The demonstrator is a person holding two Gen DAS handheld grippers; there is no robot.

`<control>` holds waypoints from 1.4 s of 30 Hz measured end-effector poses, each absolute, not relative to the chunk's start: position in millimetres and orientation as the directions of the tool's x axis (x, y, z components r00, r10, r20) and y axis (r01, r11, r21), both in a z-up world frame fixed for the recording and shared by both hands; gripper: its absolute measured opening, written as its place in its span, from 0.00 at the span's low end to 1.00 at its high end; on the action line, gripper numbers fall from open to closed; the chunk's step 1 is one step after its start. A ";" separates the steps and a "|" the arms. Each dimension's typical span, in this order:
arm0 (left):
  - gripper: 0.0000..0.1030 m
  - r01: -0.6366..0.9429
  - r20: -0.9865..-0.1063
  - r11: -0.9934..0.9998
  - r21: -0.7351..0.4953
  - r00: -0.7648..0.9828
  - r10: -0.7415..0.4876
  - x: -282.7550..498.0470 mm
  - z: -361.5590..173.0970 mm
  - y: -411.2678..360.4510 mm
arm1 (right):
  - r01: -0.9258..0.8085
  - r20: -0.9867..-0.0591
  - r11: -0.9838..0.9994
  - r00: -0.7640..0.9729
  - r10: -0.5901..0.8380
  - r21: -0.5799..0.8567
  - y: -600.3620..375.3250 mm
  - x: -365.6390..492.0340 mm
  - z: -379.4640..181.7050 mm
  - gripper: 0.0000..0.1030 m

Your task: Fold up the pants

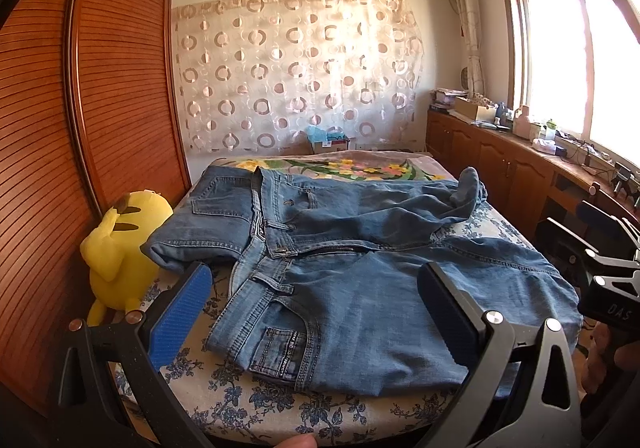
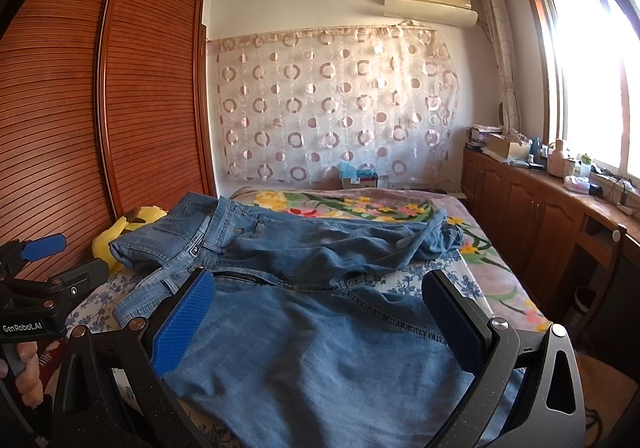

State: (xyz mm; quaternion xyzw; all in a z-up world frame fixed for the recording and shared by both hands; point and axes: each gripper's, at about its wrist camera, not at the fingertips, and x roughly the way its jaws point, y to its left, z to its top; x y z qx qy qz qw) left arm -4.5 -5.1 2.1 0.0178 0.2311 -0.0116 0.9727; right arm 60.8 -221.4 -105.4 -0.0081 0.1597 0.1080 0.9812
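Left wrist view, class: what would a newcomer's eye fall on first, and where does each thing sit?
The blue jeans sprawl across the bed, waistband toward the wardrobe, one leg bunched near the far side. A yellow plush toy sits at the bed's left edge against the wooden wardrobe. The left gripper hangs open above the jeans.

Faded blue denim jeans (image 1: 360,288) lie on a white sheet (image 1: 248,400) printed with blue flowers. Beyond the jeans, a quilt (image 1: 360,166) shows yellow and pink blooms on green stems. Left of the jeans sits a yellow plush (image 1: 120,248), against a reddish-brown slatted wardrobe (image 1: 80,108). A pink-ringed sheer curtain (image 1: 296,68) hangs behind.
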 end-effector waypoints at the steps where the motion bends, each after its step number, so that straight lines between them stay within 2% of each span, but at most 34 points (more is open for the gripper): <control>1: 1.00 0.033 -0.451 0.999 0.030 0.892 -0.016 -5.7 6.4 -5.3 | -0.214 -0.315 0.977 0.926 0.209 0.019 -221.6 60.8 -105.6 1.00; 18: 1.00 0.081 -0.537 0.996 0.031 0.842 -0.052 24.7 -34.9 8.0 | -0.186 -0.373 0.982 0.911 0.177 0.012 -244.9 78.6 -123.8 0.99; 31: 1.00 0.100 -0.599 0.995 0.029 0.799 -0.063 61.5 -68.9 28.8 | -0.158 -0.456 0.987 0.881 0.127 -0.030 -276.2 120.9 -122.2 0.74; 35: 1.00 0.106 -0.603 0.994 0.014 0.794 -0.076 70.0 -72.4 35.9 | -0.149 -0.460 0.987 0.881 0.109 -0.053 -267.3 137.2 -113.0 0.63; 42: 1.00 0.109 -0.608 0.994 0.008 0.790 -0.082 82.1 -71.9 44.3 | -0.168 -0.476 0.985 0.870 0.127 -0.044 -262.0 171.8 -106.1 0.58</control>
